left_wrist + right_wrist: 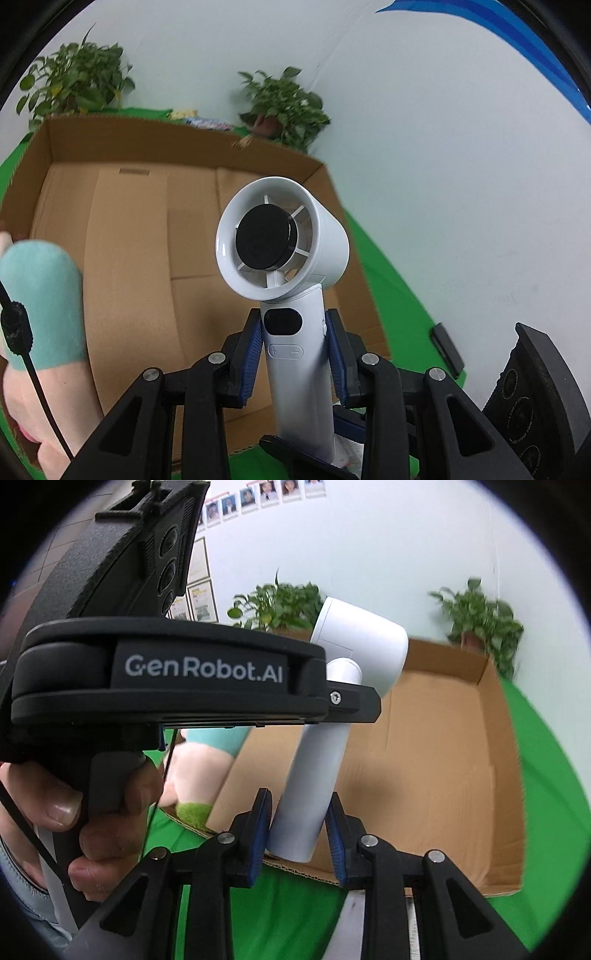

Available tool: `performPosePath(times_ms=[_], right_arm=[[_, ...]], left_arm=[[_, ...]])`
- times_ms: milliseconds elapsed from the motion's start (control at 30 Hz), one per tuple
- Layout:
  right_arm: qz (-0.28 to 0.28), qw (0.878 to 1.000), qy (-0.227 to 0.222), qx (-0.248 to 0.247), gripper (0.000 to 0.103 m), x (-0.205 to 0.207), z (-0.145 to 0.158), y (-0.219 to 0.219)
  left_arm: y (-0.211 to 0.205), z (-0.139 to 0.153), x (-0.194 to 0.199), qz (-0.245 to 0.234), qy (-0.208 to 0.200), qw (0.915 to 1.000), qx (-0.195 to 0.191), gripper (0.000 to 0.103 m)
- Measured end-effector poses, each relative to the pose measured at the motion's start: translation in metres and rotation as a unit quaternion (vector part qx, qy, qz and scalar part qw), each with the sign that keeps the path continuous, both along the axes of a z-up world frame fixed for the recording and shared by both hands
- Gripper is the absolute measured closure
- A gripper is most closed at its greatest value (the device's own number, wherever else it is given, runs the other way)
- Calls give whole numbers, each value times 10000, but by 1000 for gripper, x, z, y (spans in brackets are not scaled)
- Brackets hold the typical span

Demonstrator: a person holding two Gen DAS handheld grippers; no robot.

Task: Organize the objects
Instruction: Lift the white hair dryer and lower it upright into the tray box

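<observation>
Handheld fan point(295, 258): white body, black hub and display window. Cardboard box point(129, 229): plain brown. Table cloth point(399, 295): solid green. Plush toy point(40, 302): teal over pale pink. Claw pads point(251, 354): blue, ribbed, on black frames. Wall point(443, 147): white, blue stripe point(498, 37) at the far right.

The white handheld fan point(284, 258) stands upright between both tools' blue pads, gripped at its handle; the open cardboard box point(122, 221) lies just beyond.
</observation>
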State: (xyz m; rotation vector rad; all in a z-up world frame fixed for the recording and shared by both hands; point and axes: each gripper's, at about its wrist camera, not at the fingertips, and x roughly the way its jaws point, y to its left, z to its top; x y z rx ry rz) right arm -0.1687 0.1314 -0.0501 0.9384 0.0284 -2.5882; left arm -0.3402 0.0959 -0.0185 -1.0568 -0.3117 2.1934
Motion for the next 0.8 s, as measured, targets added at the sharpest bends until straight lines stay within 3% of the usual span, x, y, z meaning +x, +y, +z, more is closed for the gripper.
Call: performPosePath(times_ms=[133,367,667,800], right_arm=[[12,9994,-316,-115,76,-19,-32,-1],[-95,9981,-605,-87,76,-24,-54,-4],[-231,9967,-776,-93,80,-32,-73,4],[-268,9959,-854,-152,81,-28,-77,1]], left_arm=[[2,-39,-25,87,-320,9994,-128,74],[10,-73,-46,80,-545,9979,-347,74],[11,-76,-45,25,-446,9967,-676,73],[1,-70,-41,-33,-448,9973,-583,72]])
